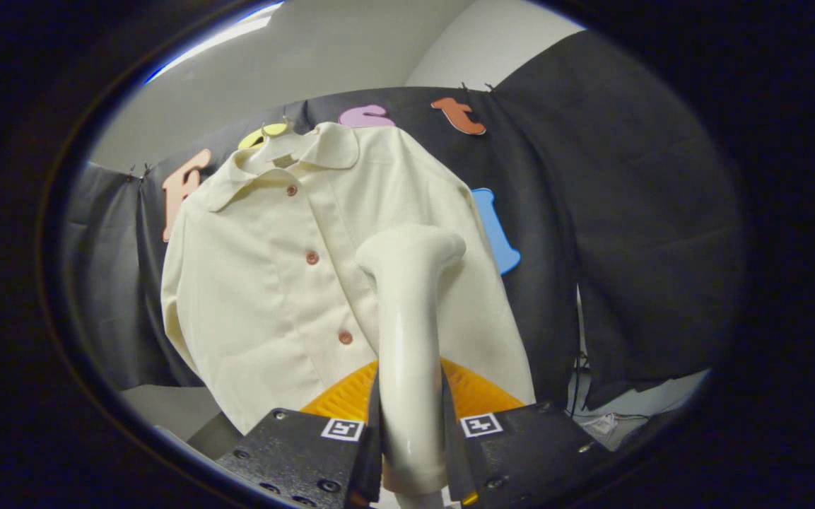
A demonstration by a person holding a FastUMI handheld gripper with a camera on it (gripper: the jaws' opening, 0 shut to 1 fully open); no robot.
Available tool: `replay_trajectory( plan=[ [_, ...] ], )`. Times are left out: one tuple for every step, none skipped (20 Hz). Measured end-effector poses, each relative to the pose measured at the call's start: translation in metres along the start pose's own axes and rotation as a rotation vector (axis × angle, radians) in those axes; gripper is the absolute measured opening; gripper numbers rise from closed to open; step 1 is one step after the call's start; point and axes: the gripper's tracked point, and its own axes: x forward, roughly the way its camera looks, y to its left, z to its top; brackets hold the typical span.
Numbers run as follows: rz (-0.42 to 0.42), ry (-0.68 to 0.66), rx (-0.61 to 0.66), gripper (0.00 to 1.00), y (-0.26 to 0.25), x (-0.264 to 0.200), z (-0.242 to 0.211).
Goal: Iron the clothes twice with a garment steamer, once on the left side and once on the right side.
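Note:
A cream button-up shirt [273, 283] with brown buttons hangs on a hanger against the booth's black wall. My gripper [411, 438] is shut on the handle of a cream garment steamer [407, 339], both black fingers [308, 452] pressing its sides. The steamer stands up between the fingers, its head [414, 247] lying over the shirt's right half, beside the button line. Whether the head touches the cloth I cannot tell.
An orange ribbed thing [478, 392] sits just beyond the fingers, below the shirt's hem. To the right of the shirt a dark cable [578, 353] hangs down the wall. A pale surface [167, 406] lies under the shirt's left side.

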Motion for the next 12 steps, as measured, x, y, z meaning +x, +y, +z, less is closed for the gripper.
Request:
replay_trajectory(
  plan=[
    [-0.004, 0.008, 0.003, 0.36, -0.004, -0.001, -0.007],
    [-0.007, 0.014, 0.006, 0.35, -0.008, -0.003, -0.012],
    [-0.009, 0.02, 0.01, 0.36, -0.012, -0.005, -0.018],
    [-0.011, 0.029, 0.014, 0.36, -0.016, -0.006, -0.025],
    [-0.012, 0.038, 0.019, 0.35, -0.019, -0.008, -0.032],
    [-0.014, 0.045, 0.022, 0.35, -0.022, -0.009, -0.038],
    [-0.017, 0.055, 0.023, 0.35, -0.025, -0.011, -0.045],
    [-0.019, 0.063, 0.029, 0.35, -0.028, -0.013, -0.052],
    [-0.019, 0.071, 0.037, 0.35, -0.03, -0.015, -0.059],
    [-0.021, 0.079, 0.044, 0.36, -0.032, -0.017, -0.066],
    [-0.022, 0.087, 0.051, 0.36, -0.034, -0.018, -0.073],
    [-0.024, 0.092, 0.058, 0.35, -0.038, -0.022, -0.079]
  ],
)
